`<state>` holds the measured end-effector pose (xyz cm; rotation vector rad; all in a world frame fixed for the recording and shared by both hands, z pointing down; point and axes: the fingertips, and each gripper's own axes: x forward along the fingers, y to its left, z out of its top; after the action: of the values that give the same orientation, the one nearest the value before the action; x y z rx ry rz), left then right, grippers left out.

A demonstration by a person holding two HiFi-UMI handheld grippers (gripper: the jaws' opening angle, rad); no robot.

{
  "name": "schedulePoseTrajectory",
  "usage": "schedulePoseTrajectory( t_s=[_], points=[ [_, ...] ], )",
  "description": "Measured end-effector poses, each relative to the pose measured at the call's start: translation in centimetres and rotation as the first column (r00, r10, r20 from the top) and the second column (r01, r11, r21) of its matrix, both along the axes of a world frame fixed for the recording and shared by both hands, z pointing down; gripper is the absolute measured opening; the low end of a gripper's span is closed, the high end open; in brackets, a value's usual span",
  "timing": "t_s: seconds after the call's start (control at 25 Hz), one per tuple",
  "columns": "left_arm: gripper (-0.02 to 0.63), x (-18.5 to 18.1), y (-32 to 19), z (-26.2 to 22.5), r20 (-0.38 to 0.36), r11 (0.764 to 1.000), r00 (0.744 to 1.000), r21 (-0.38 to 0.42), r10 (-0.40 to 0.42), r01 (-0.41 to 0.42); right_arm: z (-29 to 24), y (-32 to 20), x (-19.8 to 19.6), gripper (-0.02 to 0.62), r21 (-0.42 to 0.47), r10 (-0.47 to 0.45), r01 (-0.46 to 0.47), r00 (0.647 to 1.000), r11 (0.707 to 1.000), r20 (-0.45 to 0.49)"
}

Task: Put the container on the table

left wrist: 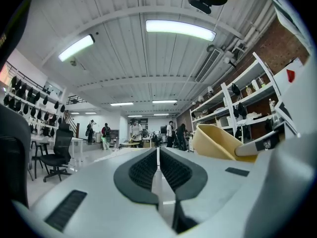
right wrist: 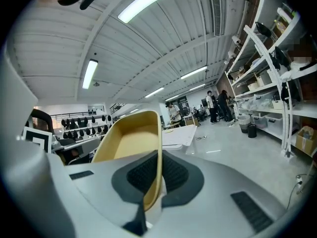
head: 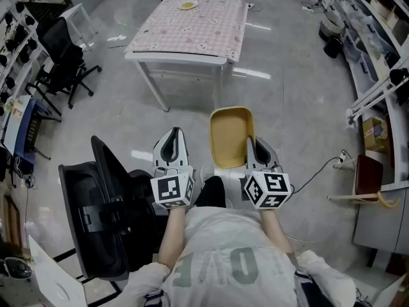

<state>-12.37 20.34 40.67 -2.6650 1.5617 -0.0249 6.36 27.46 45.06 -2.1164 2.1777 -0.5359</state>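
A yellow rectangular container (head: 229, 136) hangs in the air in front of me, empty, with my right gripper (head: 257, 151) shut on its right rim. In the right gripper view the thin yellow wall of the container (right wrist: 130, 142) is pinched between the dark pads (right wrist: 173, 172). My left gripper (head: 171, 147) is shut with nothing in it, its pads (left wrist: 143, 169) pressed together; the container (left wrist: 218, 142) shows to its right. The table (head: 211, 50), under a pink patterned cloth, stands ahead across the grey floor, also visible as a pale tabletop, the table (right wrist: 179, 137), beyond the container.
A small plate (head: 187, 5) lies at the table's far edge. A black office chair (head: 105, 216) is close at my left and another chair (head: 64, 59) stands farther left. Shelving (head: 370, 37) lines the right side, with a cable (head: 319, 171) on the floor. People stand far off.
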Motion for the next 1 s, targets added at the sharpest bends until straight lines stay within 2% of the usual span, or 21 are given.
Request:
schedulePoseTrajectory(
  t_s=[0.28,0.48,0.64,1.0],
  points=[
    [0.038,1.4,-6.5,0.3,-0.019,1.000,1.000,-0.009,0.023,-0.023,0.6,-5.3,1.1,0.035,-0.015,0.014,-0.014,1.000,1.000,-0.013],
    [0.038,3.9,-12.4,-0.8,-0.017,0.998,0.998,0.018,0.058,-0.058,0.7,-10.3,2.8,0.035,-0.028,0.038,-0.038,0.999,0.999,-0.006],
    [0.038,5.2,-18.2,-0.8,-0.018,0.997,0.997,-0.004,0.073,-0.073,0.8,-15.5,3.5,0.035,-0.051,0.056,-0.055,0.998,0.997,0.014],
    [0.038,4.3,-32.8,-1.0,-0.029,0.998,0.998,-0.014,0.057,-0.058,0.2,-30.5,2.5,0.034,-0.075,0.043,-0.042,0.999,0.996,0.007]
  ],
)
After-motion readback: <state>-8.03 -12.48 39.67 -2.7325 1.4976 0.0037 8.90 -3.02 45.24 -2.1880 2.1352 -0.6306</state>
